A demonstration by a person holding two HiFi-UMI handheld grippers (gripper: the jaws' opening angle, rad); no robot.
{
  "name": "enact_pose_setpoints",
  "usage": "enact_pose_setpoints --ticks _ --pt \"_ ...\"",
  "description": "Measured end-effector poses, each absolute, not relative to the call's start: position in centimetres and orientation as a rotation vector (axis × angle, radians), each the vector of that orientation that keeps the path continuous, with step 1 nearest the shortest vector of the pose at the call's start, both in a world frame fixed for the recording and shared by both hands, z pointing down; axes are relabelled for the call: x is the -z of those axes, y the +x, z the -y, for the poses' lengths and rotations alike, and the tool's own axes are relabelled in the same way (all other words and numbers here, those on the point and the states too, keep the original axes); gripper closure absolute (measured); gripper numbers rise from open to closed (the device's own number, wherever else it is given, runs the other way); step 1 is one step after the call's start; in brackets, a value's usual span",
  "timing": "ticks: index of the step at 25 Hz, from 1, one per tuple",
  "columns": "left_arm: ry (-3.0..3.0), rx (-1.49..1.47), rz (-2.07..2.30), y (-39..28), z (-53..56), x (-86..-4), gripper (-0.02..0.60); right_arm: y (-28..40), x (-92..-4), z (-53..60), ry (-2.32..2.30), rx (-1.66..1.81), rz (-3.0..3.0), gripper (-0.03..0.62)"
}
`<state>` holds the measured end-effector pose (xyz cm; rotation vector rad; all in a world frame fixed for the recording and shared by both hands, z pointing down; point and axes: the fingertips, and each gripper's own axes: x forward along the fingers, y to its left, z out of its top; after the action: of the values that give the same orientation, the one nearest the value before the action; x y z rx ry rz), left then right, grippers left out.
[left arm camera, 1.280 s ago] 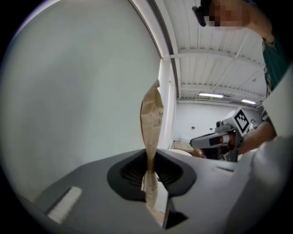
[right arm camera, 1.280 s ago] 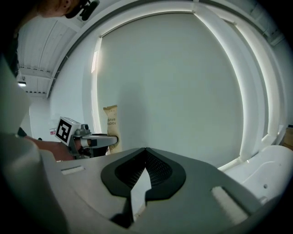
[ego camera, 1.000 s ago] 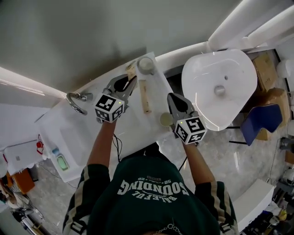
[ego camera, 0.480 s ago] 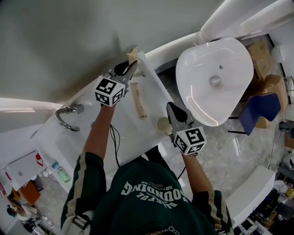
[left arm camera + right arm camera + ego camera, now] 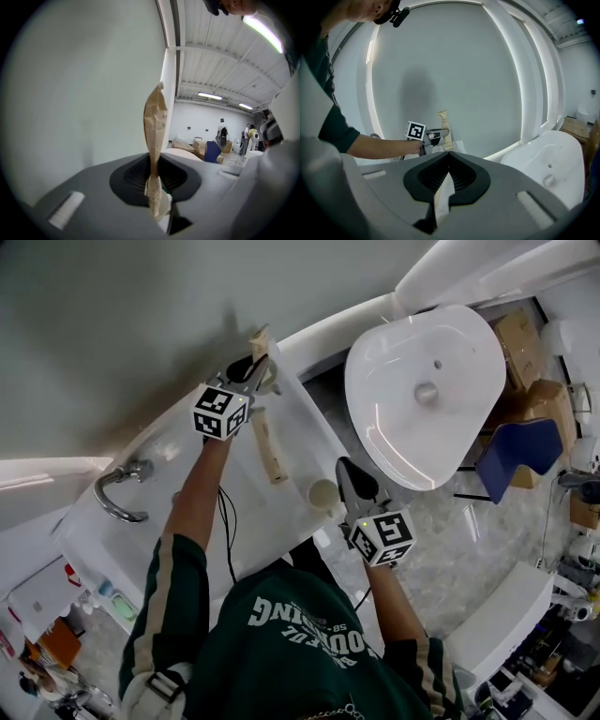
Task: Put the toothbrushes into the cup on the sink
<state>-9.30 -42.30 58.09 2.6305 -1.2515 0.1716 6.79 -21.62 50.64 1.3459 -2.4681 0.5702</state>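
My left gripper (image 5: 247,379) is shut on a brown paper-wrapped toothbrush (image 5: 258,339), which it holds upright close to the grey wall. In the left gripper view the packet (image 5: 154,126) rises from between the jaws (image 5: 154,171). The white cup (image 5: 270,382) stands at the counter's far corner, mostly hidden behind that gripper. A second wrapped toothbrush (image 5: 269,451) lies flat on the white counter (image 5: 187,512). My right gripper (image 5: 352,482) hovers at the counter's near edge, and a cream paper packet (image 5: 442,199) lies between its shut jaws (image 5: 449,166).
A small round cream thing (image 5: 323,493) sits on the counter beside the right gripper. A chrome faucet (image 5: 117,493) curves over the sink at the left. A big white basin (image 5: 422,390) stands to the right, with cardboard boxes (image 5: 516,334) and a blue chair (image 5: 520,451) beyond it.
My left gripper has carried its packet away from the faucet toward the wall and the cup corner. The right gripper has stayed by the round thing.
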Motion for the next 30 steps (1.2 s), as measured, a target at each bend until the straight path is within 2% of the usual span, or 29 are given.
enact_pose_setpoints --ticks 11,16,30 --pt "2.581 -0.356 1.199 -8.5 41.0 -63.3 0.488 7.4 -51.2 21.1 1.352 -0.588 2.447 0.591" --pt "2.567 -0.501 1.237 -9.4 40.7 -64.5 0.423 7.1 -51.4 21.1 1.345 -0.592 2.449 0.591" --pt "2.443 -0.465 1.363 -13.7 38.1 -64.2 0.414 6.6 -50.2 19.9 1.34 -0.562 2.476 0.591"
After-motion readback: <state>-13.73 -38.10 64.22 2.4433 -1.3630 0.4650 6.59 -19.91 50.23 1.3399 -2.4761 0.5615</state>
